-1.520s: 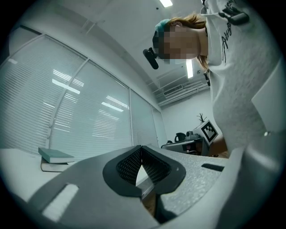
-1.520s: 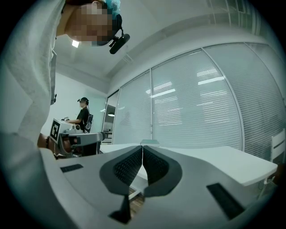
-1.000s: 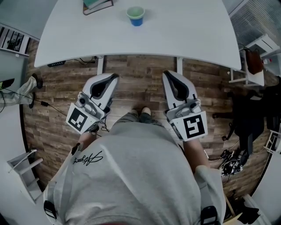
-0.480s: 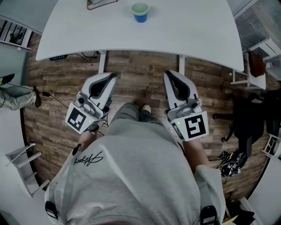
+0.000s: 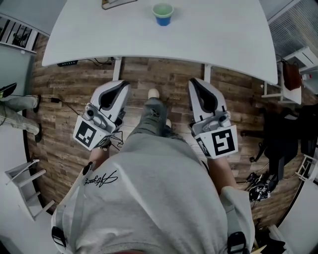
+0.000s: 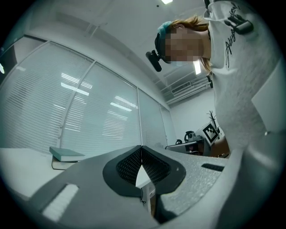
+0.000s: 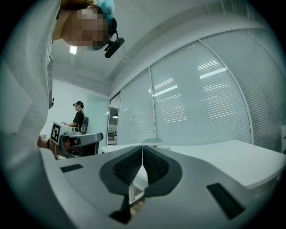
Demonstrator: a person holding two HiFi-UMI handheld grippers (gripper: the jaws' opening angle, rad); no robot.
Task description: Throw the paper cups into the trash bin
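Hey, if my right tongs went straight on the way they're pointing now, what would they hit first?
Most likely the near edge of the white table, just ahead of the shut right tongs. Height is hard to judge from above, so they might slip over or under it.

On the table (image 5: 208, 39), toward its far side, paper cup (image 5: 163, 14) with a book (image 5: 117, 3) lying to its left; nearer, over the floor (image 5: 164, 74), left gripper (image 5: 120, 84) and right gripper (image 5: 195, 82) side by side, apart, a leg (image 5: 151, 111) reaching forward between them.
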